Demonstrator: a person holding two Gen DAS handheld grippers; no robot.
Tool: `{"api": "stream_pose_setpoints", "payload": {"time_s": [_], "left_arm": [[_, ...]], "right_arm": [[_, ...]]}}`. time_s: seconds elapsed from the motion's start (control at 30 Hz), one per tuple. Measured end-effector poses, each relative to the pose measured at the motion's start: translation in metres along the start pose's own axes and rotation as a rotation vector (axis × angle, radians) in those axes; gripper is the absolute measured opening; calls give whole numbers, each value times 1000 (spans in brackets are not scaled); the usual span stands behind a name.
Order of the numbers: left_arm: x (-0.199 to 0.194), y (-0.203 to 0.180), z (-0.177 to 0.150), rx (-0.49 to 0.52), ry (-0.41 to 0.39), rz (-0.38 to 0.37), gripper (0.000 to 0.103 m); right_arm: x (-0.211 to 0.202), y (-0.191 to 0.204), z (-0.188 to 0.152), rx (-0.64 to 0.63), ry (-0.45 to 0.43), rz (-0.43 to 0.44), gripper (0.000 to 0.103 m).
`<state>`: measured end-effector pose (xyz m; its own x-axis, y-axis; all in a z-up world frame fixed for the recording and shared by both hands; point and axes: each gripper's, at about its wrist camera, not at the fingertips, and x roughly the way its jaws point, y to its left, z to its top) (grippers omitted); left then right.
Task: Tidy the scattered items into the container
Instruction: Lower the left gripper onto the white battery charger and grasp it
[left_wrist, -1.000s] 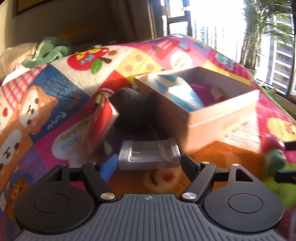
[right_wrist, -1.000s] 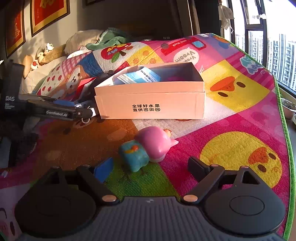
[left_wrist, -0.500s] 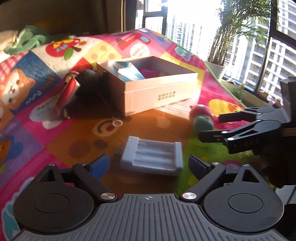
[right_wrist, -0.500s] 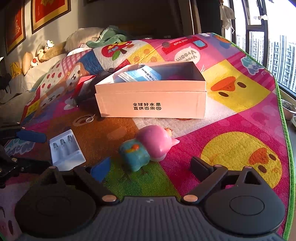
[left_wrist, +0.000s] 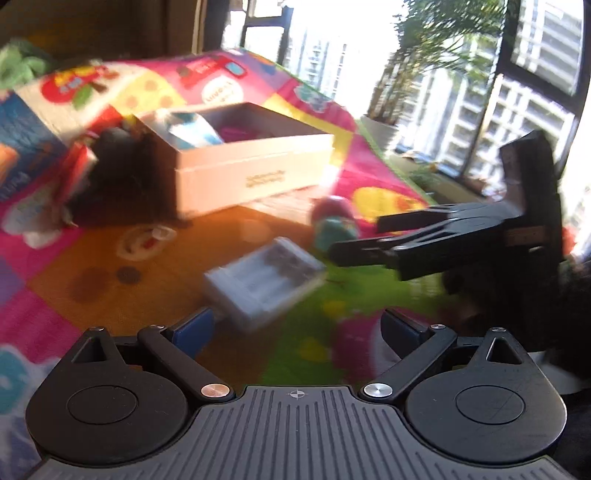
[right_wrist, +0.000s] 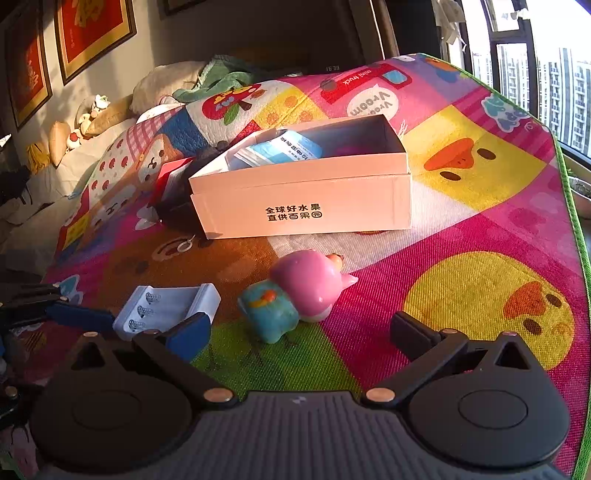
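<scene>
Both tools hover low over a colourful play mat (right_wrist: 480, 229), fingers spread apart and holding nothing: left tool (left_wrist: 295, 325), right tool (right_wrist: 299, 332). The left view is blurred. One white battery holder (right_wrist: 166, 308) and one pink-and-teal toy (right_wrist: 295, 291) lie before one open cardboard box (right_wrist: 306, 206).

Black plastic throughout on the left gripper (left_wrist: 297, 328): ribbed dark-grey centre plate with a small crosshair mark, two round discs either side, triangular cut-outs, angled link arms pinned with silver screws. Blue pads on the fingers (left_wrist: 194, 326), one bright, one shadowed. Same build on the right gripper (right_wrist: 299, 332): ribbed grey plate, twin discs, copper-lit screws, blue pad on one of the fingers (right_wrist: 188, 334), black block on the other.
</scene>
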<state>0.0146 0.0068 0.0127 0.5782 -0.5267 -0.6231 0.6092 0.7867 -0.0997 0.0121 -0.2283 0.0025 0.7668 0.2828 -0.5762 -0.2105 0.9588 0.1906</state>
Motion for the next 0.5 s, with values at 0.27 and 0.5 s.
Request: {"api": "stream_pose_setpoints", "payload": {"time_s": [0.27, 0.5], "left_arm": [[21, 10, 11, 93, 33, 69, 99], [31, 6, 17, 86, 12, 78, 76]], "right_arm": [[-1, -4, 1, 34, 1, 16, 103], [-6, -13, -3, 87, -40, 58, 103]]}}
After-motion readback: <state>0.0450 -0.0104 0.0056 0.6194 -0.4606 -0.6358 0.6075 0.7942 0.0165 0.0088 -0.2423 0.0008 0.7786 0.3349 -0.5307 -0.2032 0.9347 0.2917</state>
